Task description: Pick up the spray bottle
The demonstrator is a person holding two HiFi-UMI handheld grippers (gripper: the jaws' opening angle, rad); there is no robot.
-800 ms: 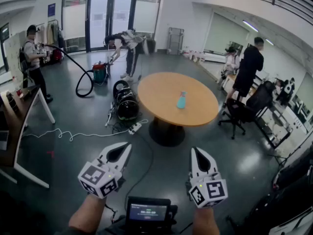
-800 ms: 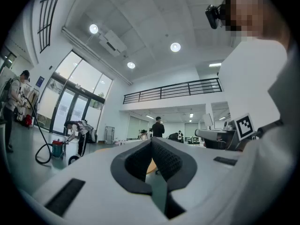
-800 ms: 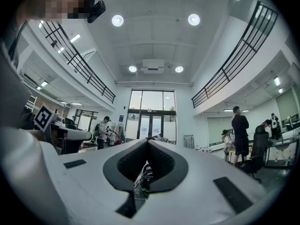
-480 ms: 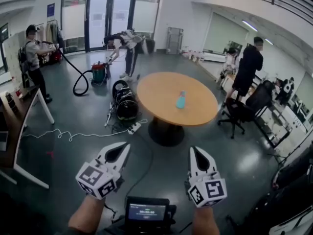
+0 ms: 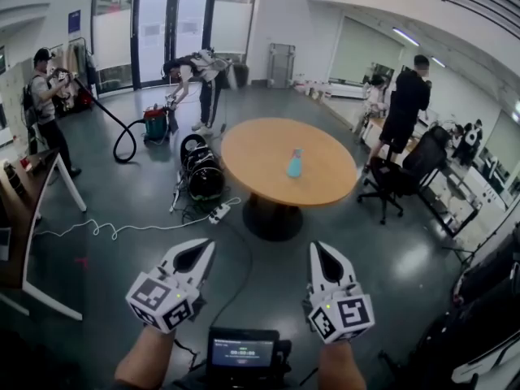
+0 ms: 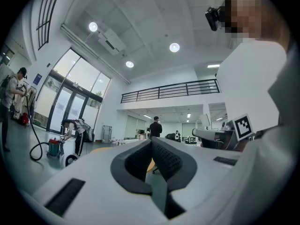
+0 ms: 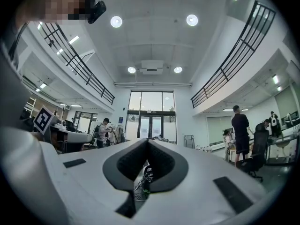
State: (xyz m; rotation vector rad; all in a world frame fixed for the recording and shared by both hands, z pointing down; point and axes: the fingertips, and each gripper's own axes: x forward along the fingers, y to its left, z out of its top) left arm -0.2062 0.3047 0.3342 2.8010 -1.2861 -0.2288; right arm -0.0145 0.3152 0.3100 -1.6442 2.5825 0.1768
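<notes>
A small teal spray bottle [image 5: 294, 163] stands upright on the round wooden table [image 5: 252, 149] in the middle of the room. Both grippers are held low in the head view, well short of the table and over the dark floor. My left gripper [image 5: 205, 246] is shut with nothing in it, and in the left gripper view its tips [image 6: 151, 142] meet. My right gripper [image 5: 318, 248] is shut and empty too, its tips [image 7: 147, 141] closed in the right gripper view. The bottle shows in neither gripper view.
A black machine [image 5: 199, 173] and a power strip with white cable [image 5: 218, 212] lie left of the table. Two people work a red vacuum [image 5: 154, 123] at the back left. A black office chair [image 5: 398, 182] and a standing person [image 5: 402, 108] are to the right. A desk [image 5: 20, 218] stands at left.
The view has shifted a little: the table and bottle sit slightly further left and closer in the picture. Both grippers stay shut, about where they were.
</notes>
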